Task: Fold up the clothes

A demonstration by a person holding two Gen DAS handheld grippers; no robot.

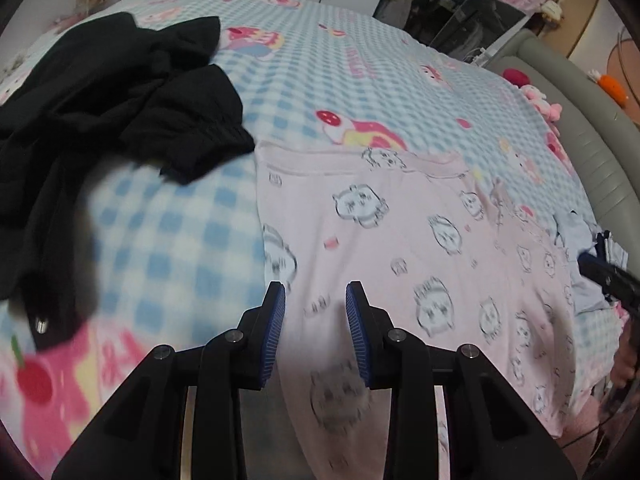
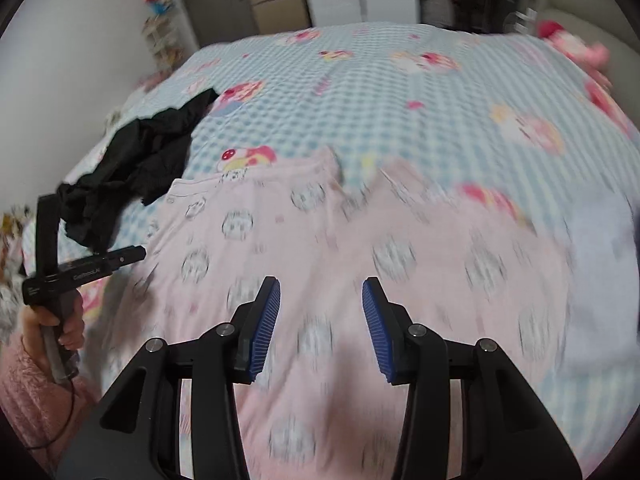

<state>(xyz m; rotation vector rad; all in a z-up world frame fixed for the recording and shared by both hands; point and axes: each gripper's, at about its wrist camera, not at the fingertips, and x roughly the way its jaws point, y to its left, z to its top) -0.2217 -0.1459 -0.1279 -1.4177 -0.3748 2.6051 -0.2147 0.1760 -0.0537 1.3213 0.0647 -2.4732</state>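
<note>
Two grippers, left gripper and right gripper, jaws parted, empty, pink garment spread below.

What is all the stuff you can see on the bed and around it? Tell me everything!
pink cotton garment with white cartoon-animal print: one, pale pink, spread flat on the near part of the bed, under both grippers
crumpled black clothes: one heap, black, on the bed to the left of the pink garment
blue-and-white checked bed sheet with cartoon prints: one, light blue and white, covers the whole bed
pink plush toys: a small cluster, pink and red, at the bed's far right edge
grey padded headboard: one, grey, right of the bed
left gripper: one, black with blue pads, open, nothing between the pads
right gripper: one, black with blue pads, open, empty
hand: one, in a fluffy pink sleeve, holding the left gripper's handle
</note>
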